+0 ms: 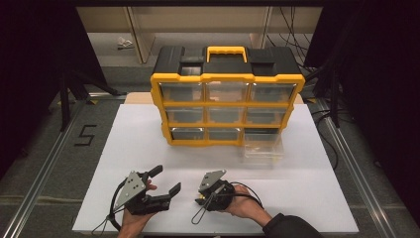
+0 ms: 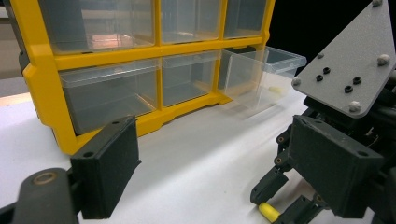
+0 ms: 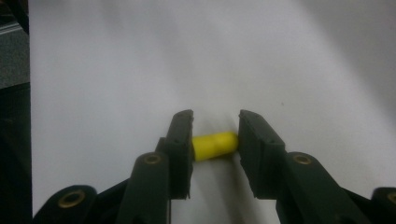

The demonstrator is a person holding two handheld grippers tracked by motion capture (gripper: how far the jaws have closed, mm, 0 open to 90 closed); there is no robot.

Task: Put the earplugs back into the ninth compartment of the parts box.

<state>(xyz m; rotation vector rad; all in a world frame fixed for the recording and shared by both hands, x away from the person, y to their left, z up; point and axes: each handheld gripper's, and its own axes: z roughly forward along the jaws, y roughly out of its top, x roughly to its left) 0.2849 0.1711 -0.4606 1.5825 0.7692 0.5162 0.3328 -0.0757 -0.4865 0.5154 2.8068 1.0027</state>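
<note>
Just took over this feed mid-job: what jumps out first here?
The yellow-and-black drawer organizer stands at the far middle of the white table, with one clear drawer pulled out at its bottom right. Nearer the person, the right gripper is closed on a small yellow capsule-shaped piece, while the left gripper is open beside it.

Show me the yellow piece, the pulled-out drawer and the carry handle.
yellow piece (image 3: 214, 145): right gripper view, middle of its body between the jaws.
pulled-out drawer (image 1: 262, 148): high view, its clear front part.
carry handle (image 1: 226, 49): high view, top bar.
</note>
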